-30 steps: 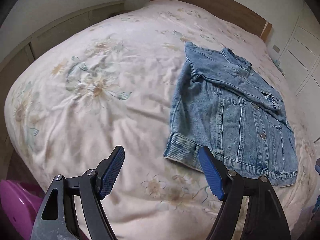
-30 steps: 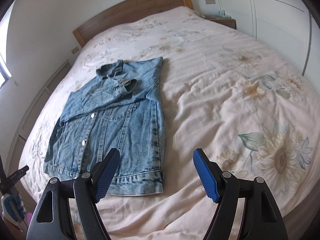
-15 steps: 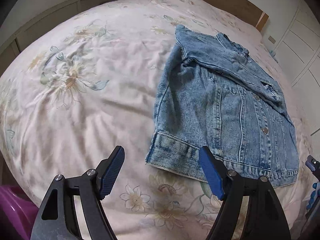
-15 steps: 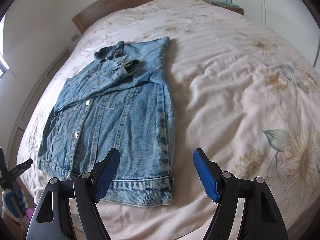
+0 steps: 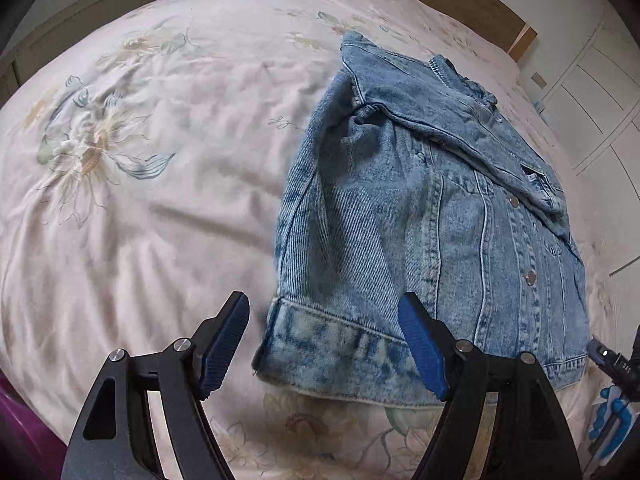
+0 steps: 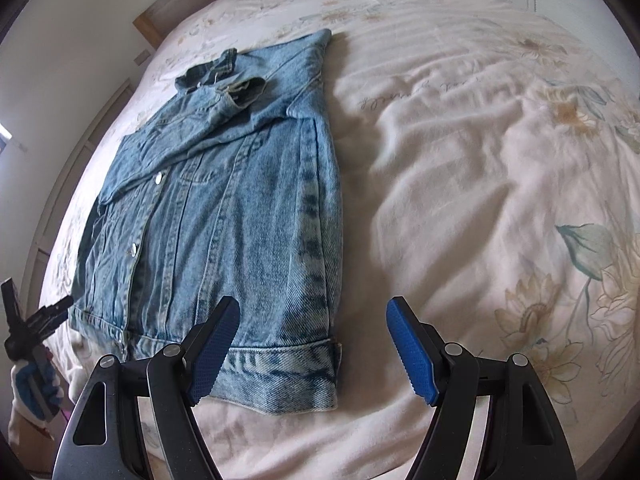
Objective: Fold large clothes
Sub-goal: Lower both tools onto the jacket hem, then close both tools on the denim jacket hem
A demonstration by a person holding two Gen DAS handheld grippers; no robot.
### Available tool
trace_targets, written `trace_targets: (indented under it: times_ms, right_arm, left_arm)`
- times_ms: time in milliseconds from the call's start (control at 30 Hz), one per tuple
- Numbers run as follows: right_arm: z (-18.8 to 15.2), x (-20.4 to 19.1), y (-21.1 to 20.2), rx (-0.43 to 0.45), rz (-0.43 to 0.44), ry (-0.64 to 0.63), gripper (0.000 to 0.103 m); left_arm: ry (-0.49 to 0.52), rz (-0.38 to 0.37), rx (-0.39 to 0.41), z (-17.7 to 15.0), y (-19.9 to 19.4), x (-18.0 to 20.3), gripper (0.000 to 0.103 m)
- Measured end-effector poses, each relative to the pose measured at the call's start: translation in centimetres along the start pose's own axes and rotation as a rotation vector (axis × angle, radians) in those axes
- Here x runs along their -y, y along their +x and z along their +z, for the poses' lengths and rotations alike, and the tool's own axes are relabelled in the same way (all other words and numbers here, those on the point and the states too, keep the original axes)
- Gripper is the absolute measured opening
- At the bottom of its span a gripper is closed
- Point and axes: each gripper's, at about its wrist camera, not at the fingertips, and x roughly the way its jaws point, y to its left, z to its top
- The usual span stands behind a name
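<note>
A denim jacket lies flat on the floral bedspread, its sleeves folded across the chest and its buttoned front up. The left gripper hangs over one bottom hem corner, fingers wide apart and holding nothing. The right gripper hangs over the other hem corner, also spread and empty.

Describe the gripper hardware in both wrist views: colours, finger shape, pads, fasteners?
Left gripper and right gripper look identical: black angular finger arms with triangular cut-outs, silver round pivot pins, and blue ribbed pads. No cables or markings visible. A glove with blue patches shows at the frame edge.
</note>
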Motion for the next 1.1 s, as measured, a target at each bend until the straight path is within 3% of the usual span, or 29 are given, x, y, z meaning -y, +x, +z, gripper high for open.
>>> trace_targets:
  times_ms: [300, 800, 1100]
  right_arm:
    - [-1.4, 0.0, 2.5, -0.091, 0.066, -0.012, 0.078]
    - [-1.5, -0.7, 3.0, -0.123, 0.131, -0.029, 0.079]
    - [-1.6, -0.8, 3.4, -0.139, 0.170, -0.058, 0.079]
  left_arm:
    - [-0.040, -0.069, -0.055, 0.5, 2.0, -1.1, 0.072]
    - [-0.080, -0.273, -0.098, 0.3, 1.9, -2.5, 0.071]
    - [-0.080, -0.320, -0.115, 0.4, 1.8, -2.8, 0.071]
